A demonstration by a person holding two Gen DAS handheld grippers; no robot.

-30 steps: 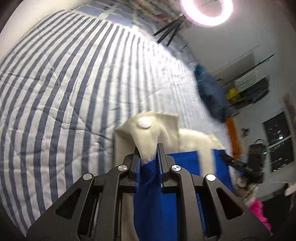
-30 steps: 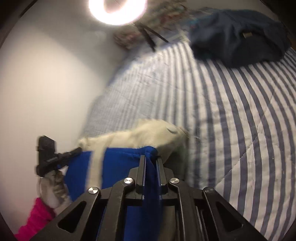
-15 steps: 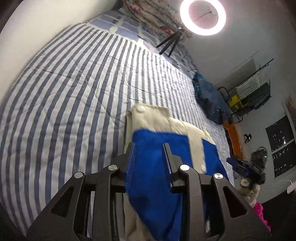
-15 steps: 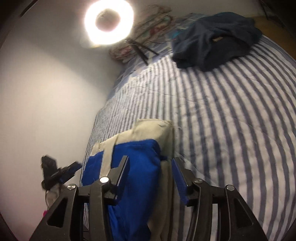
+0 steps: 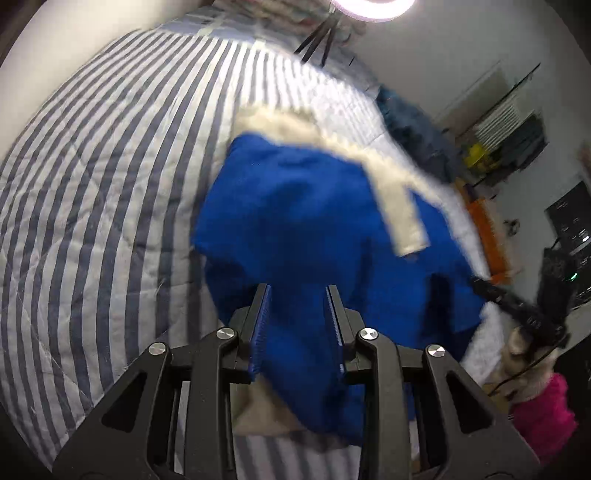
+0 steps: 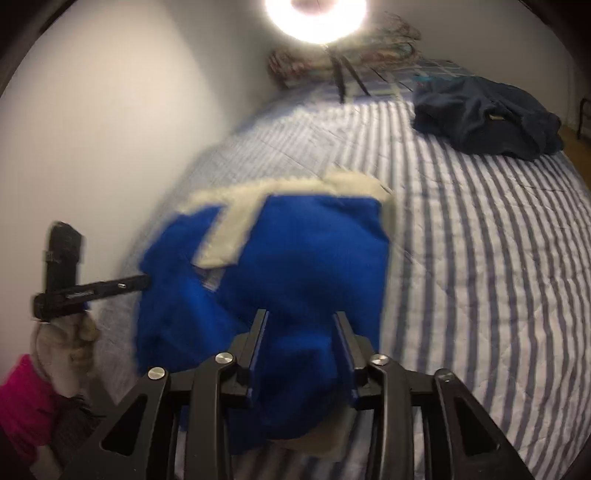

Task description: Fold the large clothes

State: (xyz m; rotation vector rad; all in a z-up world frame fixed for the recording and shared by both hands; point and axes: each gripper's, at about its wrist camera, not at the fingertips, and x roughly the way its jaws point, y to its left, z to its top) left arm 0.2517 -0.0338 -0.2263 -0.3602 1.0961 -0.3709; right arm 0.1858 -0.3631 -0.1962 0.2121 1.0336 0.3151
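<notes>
A blue garment with cream trim (image 5: 295, 206) lies folded on the striped bedspread (image 5: 92, 184), blue side up, blurred by motion. My left gripper (image 5: 298, 288) hovers over its near part with the jaws apart. Blue cloth shows through the gap, and the pads do not visibly press on it. In the right wrist view the same garment (image 6: 303, 251) fills the middle. My right gripper (image 6: 300, 314) is above its near edge. Its jaws are closing, with blue fabric between them, apparently without pinching it.
A dark navy heap of clothes (image 6: 487, 110) lies at the far right of the bed. A ring light (image 6: 317, 14) on a tripod stands at the bed's head. A pale wall (image 6: 110, 129) runs along the left. A gloved hand (image 6: 62, 339) with a pink sleeve (image 6: 22, 398) holds the other gripper.
Both grippers were shut on the raised blue fabric, then opened and let it drop onto the bed. Both have since shifted over the folded garment, and the right jaws have narrowed again.
</notes>
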